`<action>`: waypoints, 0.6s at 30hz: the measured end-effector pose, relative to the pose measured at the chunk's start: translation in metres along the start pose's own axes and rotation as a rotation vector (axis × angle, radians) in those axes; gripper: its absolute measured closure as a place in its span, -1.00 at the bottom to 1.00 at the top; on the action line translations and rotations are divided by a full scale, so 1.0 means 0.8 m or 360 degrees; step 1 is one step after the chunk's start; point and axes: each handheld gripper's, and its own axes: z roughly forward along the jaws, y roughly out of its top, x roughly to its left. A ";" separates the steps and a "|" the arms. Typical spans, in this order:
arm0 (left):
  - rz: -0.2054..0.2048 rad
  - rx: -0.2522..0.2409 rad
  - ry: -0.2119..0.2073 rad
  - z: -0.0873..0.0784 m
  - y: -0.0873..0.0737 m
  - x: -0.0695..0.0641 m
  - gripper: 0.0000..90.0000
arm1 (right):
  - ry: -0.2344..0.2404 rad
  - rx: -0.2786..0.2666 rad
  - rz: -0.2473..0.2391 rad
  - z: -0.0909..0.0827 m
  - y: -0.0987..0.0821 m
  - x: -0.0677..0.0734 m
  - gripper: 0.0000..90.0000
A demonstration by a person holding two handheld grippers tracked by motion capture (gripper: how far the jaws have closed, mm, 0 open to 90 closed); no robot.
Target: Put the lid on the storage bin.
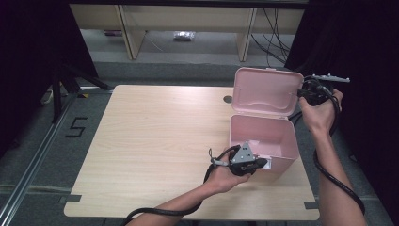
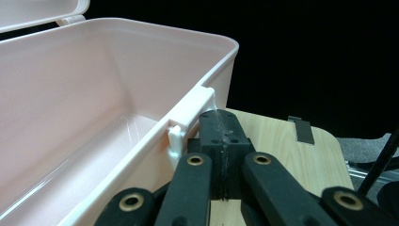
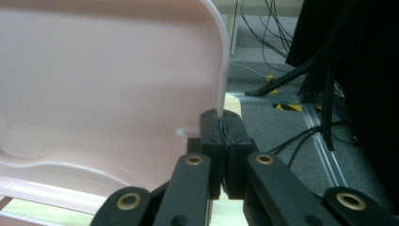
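A pink plastic box (image 1: 282, 162) stands at the table's right side with its lid (image 1: 266, 92) raised upright. The box is empty inside. My left gripper (image 1: 264, 164) is at the box's front wall, jaws shut, and its tips pinch the end of the white clasp (image 2: 190, 113) on the front rim (image 2: 141, 141). My right gripper (image 1: 303, 92) is beside the lid's right edge. In the right gripper view the gripper (image 3: 221, 115) is shut on the thin rim of the lid (image 3: 103, 84).
The light wooden table (image 1: 155, 141) stretches bare to the left of the box, with a round cable hole (image 1: 227, 99) behind it. Black curtains flank both sides. A shelf's legs and loose cables stand on the floor beyond the far edge.
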 end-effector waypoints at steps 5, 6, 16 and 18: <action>-0.0001 0.0000 0.0001 0.000 0.000 0.000 1.00 | -0.0007 -0.0003 0.0001 -0.002 -0.001 0.001 1.00; 0.0000 0.0003 0.0006 0.000 0.000 0.000 1.00 | -0.0008 -0.0008 -0.0009 -0.002 -0.002 0.001 1.00; 0.0001 0.0014 0.0018 -0.001 0.001 0.000 1.00 | -0.0013 -0.0036 -0.0007 -0.006 -0.006 0.002 1.00; 0.0000 0.0016 0.0020 -0.001 0.001 0.000 1.00 | -0.0025 -0.0047 -0.0004 -0.007 -0.007 0.002 1.00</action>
